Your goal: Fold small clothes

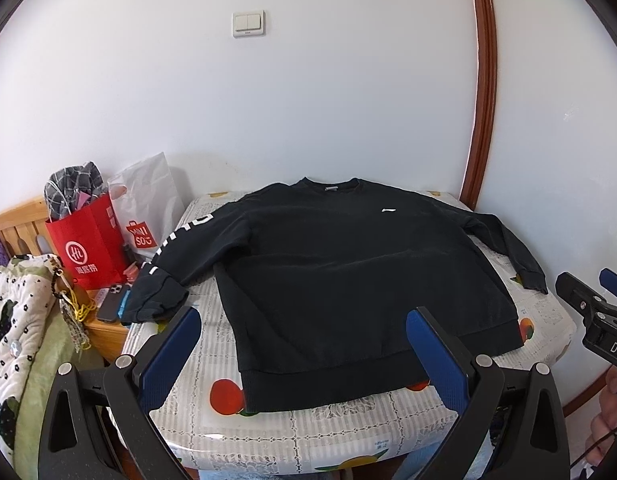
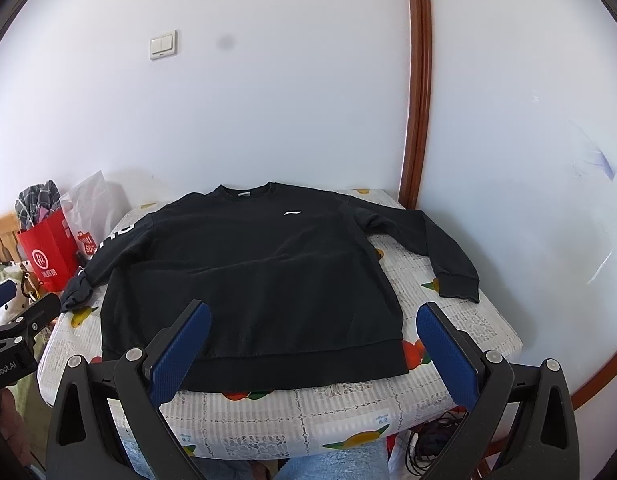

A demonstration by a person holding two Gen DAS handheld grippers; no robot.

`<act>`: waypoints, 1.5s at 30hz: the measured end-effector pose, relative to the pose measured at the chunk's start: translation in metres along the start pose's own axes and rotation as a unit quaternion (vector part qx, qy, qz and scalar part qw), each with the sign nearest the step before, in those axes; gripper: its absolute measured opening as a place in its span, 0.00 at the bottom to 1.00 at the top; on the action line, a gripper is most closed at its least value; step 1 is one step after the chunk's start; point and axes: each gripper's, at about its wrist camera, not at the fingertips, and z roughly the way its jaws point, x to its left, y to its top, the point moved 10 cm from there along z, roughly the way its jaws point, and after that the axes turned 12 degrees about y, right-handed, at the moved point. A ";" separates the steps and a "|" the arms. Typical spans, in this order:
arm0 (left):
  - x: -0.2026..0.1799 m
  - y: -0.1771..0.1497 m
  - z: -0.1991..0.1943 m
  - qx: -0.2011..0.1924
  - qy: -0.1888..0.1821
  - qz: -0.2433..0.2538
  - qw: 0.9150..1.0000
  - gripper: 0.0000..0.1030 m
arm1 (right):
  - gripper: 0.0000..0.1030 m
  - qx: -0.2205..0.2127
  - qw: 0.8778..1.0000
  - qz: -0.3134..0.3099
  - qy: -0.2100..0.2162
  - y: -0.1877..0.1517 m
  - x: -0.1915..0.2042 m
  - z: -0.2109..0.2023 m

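Observation:
A black sweatshirt point(image 1: 340, 264) lies flat, front up, on a small table with a fruit-print cloth point(image 1: 348, 416). Its collar points to the wall and its hem faces me. It also shows in the right wrist view point(image 2: 248, 280). The sleeve with white lettering point(image 1: 168, 264) hangs off the left table edge. The other sleeve point(image 2: 436, 252) lies spread on the right. My left gripper point(image 1: 304, 316) is open and empty, hovering above the hem. My right gripper point(image 2: 314, 312) is open and empty, also above the hem.
A red paper bag point(image 1: 90, 244) and a white Miniso bag point(image 1: 148, 204) stand left of the table on a wooden nightstand point(image 1: 108, 328) with a phone point(image 1: 110, 300). A quilted bed point(image 1: 16, 320) is at far left. A wall is behind, with a wooden door frame point(image 1: 484, 92) at right.

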 end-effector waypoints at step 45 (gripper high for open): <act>0.160 -0.058 0.287 0.155 0.183 -0.035 0.970 0.52 | 0.79 0.164 0.983 0.005 0.088 -0.061 0.033 0.262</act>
